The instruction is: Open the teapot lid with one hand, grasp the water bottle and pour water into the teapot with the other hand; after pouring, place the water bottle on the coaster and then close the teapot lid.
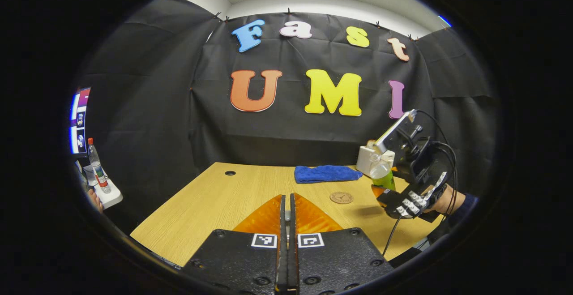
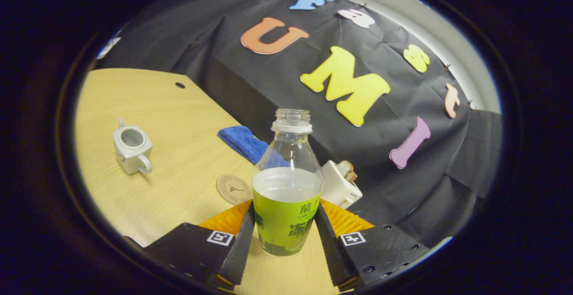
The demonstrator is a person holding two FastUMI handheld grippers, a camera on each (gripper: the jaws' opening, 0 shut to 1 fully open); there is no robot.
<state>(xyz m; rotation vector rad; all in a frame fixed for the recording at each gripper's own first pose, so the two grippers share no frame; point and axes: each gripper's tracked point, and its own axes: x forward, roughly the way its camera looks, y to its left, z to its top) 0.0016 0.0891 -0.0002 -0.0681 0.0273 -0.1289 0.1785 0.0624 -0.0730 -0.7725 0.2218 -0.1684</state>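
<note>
My right gripper [image 2: 286, 228] clamps the uncapped water bottle [image 2: 287, 187] above the coaster [image 2: 233, 189]; the teapot [image 2: 131, 148] beyond gapes lidless. My left gripper [image 1: 286, 223], pressed closed, holds nothing I can see. Setting down and lidding remain, I judge.

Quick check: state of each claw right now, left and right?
Left claw: closed, nothing visible between its fingers.
Right claw: closed on the water bottle, fingers on both sides, held above the table.

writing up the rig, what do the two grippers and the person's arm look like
Each gripper has a black body with a square black-and-white marker tag at the base of each finger, seen on the left gripper and the right gripper. In the left gripper view the right gripper is blocky, with a pale slab on top, black cables looping off it, and a dark sleeve behind.
</note>
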